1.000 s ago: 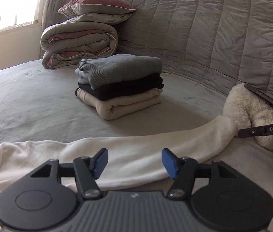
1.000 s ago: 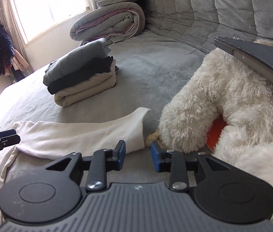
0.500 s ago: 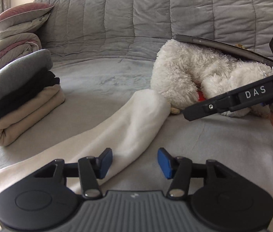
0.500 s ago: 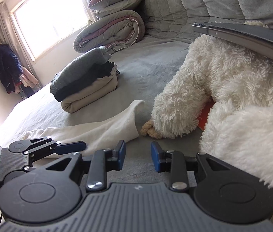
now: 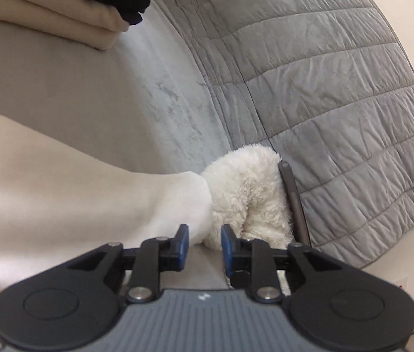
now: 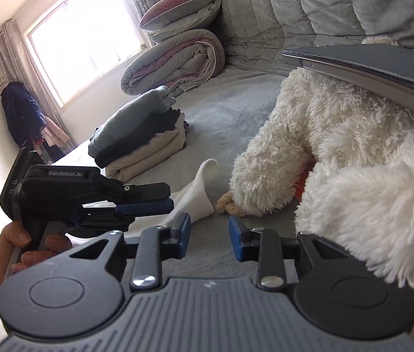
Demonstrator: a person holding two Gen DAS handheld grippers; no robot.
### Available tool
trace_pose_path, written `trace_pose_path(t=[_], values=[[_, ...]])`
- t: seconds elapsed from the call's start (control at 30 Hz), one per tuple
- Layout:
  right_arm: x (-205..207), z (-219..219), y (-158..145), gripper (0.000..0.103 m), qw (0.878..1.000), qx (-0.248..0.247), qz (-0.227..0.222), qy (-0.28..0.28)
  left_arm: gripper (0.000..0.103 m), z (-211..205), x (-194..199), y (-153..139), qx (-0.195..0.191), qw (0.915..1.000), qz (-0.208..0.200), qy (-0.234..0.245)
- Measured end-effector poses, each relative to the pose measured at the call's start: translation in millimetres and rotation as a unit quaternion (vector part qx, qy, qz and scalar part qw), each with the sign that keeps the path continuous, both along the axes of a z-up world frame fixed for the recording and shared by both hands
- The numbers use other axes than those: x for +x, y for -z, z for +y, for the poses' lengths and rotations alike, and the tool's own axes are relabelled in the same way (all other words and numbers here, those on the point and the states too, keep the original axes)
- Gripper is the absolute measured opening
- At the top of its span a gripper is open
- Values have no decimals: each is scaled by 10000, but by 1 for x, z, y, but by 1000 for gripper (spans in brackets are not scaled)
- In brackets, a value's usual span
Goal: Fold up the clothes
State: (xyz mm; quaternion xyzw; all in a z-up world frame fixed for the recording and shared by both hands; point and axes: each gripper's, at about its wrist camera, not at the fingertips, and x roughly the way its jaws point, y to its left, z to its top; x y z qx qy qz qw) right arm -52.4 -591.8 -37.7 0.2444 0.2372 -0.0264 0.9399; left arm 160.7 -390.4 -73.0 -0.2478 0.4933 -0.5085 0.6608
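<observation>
— Left claw (image 5: 204,245)?
— Gaping slightly, gripping nothing, hovering at the white sleeve (image 5: 95,202) end on the bed (image 6: 230,108), beside the plush toy (image 6: 338,146).
— Right claw (image 6: 209,239)?
— Gaping too, gripping nothing.

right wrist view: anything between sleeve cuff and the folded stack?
Nothing: bare grey bedsheet separates the sleeve cuff from the folded stack, seen in the right wrist view.

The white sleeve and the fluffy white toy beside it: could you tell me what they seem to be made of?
The long white sleeve looks like soft matte knit, perhaps cotton jersey or fleece: smooth, with limp folds. The fluffy white toy looks like long-pile synthetic plush, with shaggy curled tufts.
</observation>
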Motion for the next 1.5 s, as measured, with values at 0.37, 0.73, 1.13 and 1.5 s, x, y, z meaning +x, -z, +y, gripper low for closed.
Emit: trace_pose_path(t=[0.37,0.73,1.13,1.5], values=[[16,-2,8,33,9996,101,255,-50,47,-12,-47,-37,1005,9619,-2526,274],[26,-3,16,33,9978,498,222,-379,4,-8,-8,-3,803,9896,-1195,28],[58,-18,37,34,9776,1985,-348,-602,3,33,34,47,-460,9875,1493,-212],[31,-10,8,8,9847,1675,-421,244,15,28,21,25,-328,9973,639,-159]])
